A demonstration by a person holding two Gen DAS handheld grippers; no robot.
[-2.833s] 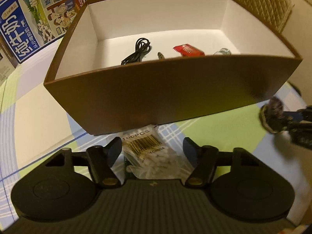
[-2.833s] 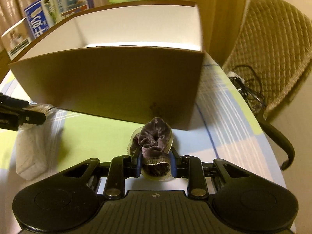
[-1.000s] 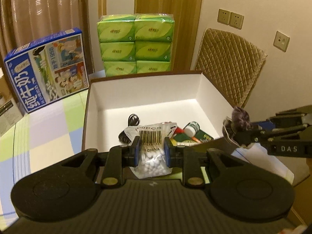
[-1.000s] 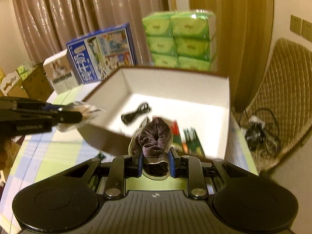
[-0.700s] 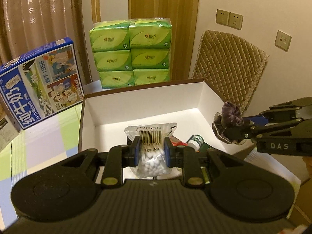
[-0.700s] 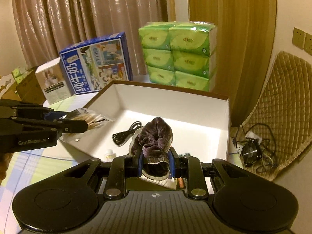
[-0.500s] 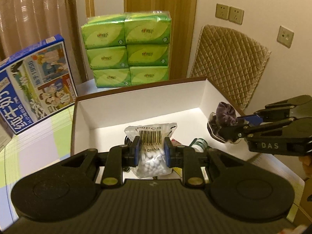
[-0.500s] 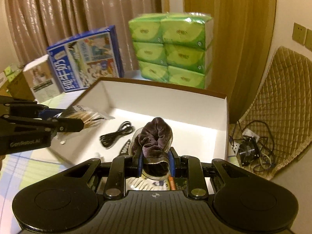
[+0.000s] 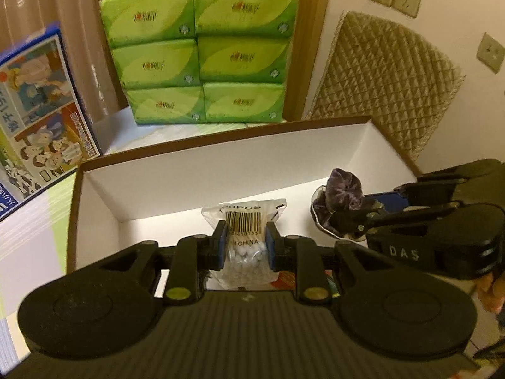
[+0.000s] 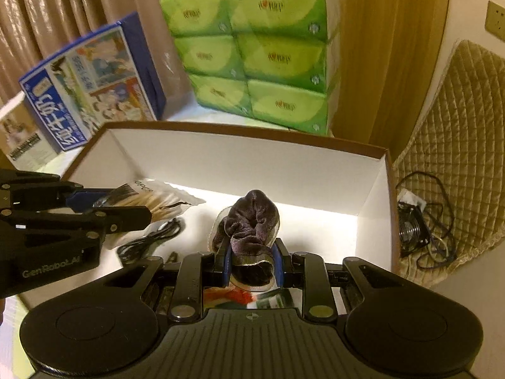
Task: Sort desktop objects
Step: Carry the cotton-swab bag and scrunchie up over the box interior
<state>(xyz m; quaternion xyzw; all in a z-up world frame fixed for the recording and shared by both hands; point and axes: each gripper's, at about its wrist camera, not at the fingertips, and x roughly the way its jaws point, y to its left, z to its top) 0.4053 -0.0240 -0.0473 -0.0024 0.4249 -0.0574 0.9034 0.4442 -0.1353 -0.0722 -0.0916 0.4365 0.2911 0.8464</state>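
My left gripper [image 9: 244,241] is shut on a clear bag of cotton swabs [image 9: 244,221] with a barcode and holds it above the inside of the brown box [image 9: 221,137] with white walls. My right gripper [image 10: 252,259] is shut on a dark purple scrunchie [image 10: 251,218], also above the box [image 10: 252,134]. Each gripper shows in the other's view: the right one with the scrunchie [image 9: 342,189] at right, the left one with the bag [image 10: 154,197] at left. A black cable [image 10: 151,240] and a red packet [image 10: 240,295] lie on the box floor.
A stack of green tissue packs [image 9: 202,47] stands behind the box. A blue milk carton box [image 9: 34,101] stands at the left. A quilted chair [image 9: 385,85] is at the right, with a small fan and wires [image 10: 416,224] on its seat.
Both grippers rose from the table in front of the box, the left having shut on the swab bag, and moved forward over the box's open top, each still holding its item.
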